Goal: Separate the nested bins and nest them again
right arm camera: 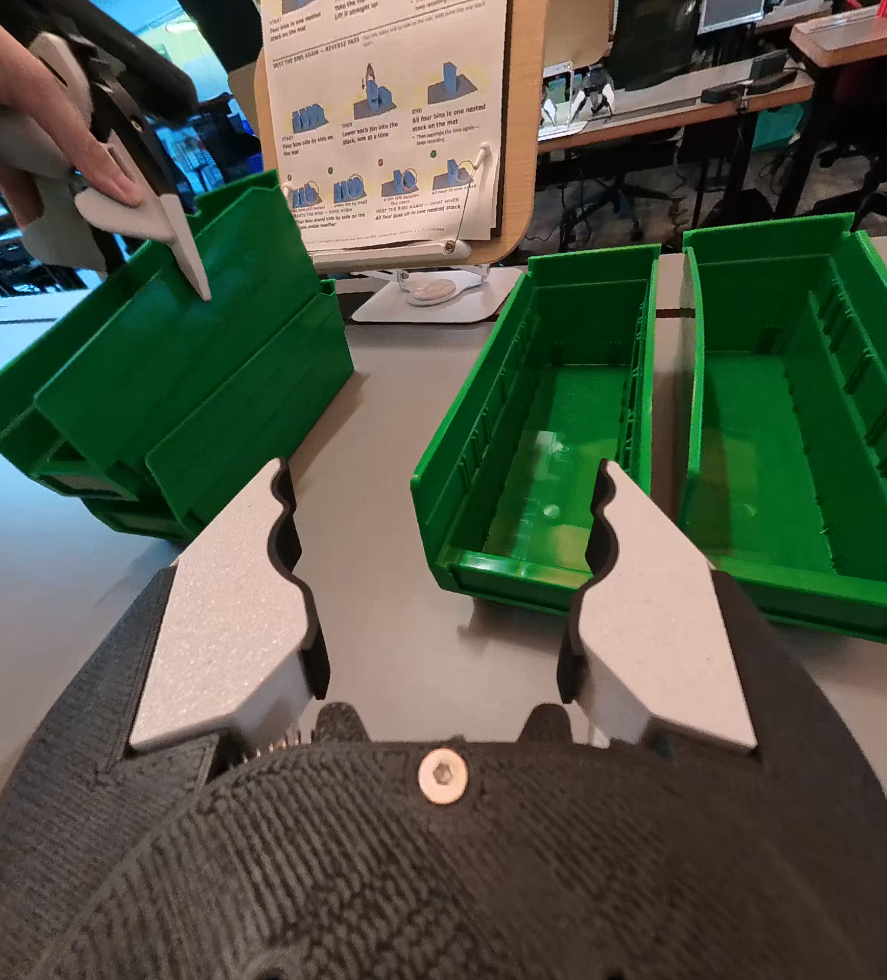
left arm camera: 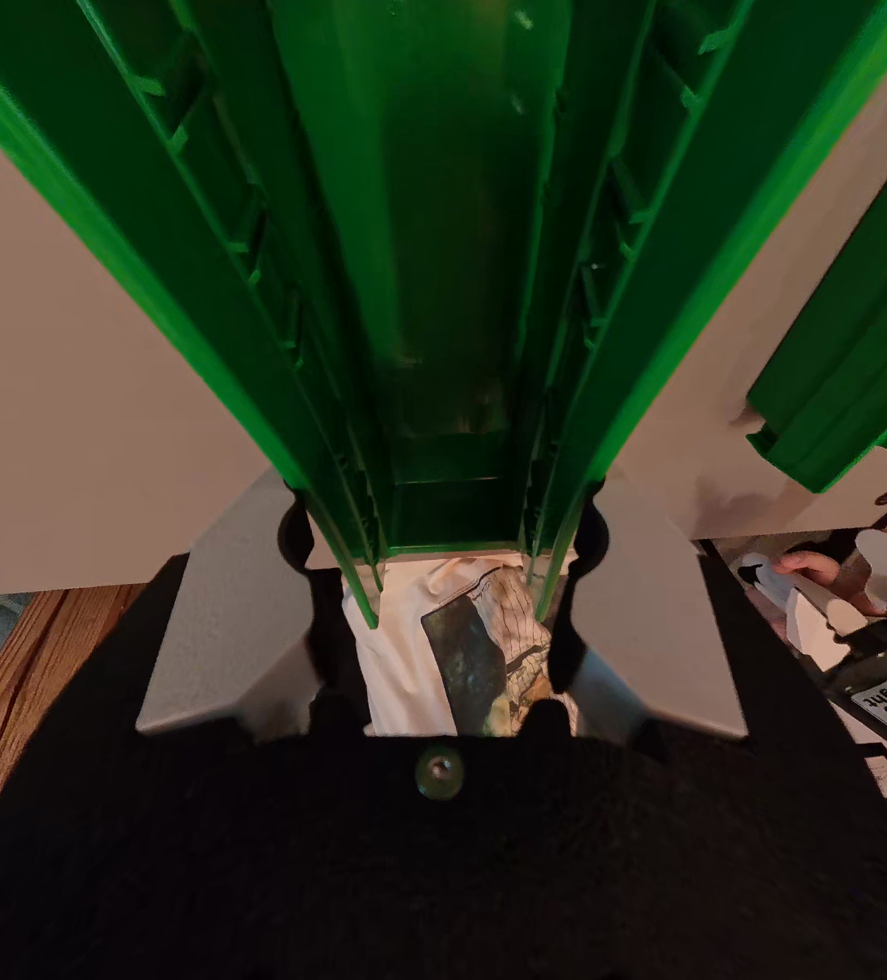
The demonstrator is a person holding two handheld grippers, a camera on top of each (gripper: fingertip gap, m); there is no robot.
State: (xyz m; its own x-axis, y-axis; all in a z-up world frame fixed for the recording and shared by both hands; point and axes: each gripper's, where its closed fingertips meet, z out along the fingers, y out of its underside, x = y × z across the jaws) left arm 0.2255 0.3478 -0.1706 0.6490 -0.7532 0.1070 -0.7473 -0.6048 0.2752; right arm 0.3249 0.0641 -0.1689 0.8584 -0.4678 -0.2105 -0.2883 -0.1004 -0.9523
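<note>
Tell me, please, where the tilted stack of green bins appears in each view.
Left wrist view: the tilted stack fills the top centre and runs down between the fingers of the left gripper.
Right wrist view: the tilted stack is at the left, with one gripper finger against its upper wall.
Shared landmark: the nearest single bin, at the right edge there, in the centre here.

Premises are presenting as a robotics lab or workshop. A grey work table [right arm camera: 377,530] is carrying green storage bins [right arm camera: 536,424] and an instruction sheet [right arm camera: 383,122] on a stand. Behind it, long benches [right arm camera: 696,106] are holding monitors [right arm camera: 733,13], cabling and small devices. A person's hand [right arm camera: 16,122] is gripping a handheld gripper [right arm camera: 186,254], indicating data-recording work. Wood-grain flooring [left arm camera: 11,689] is showing beside the table.
</note>
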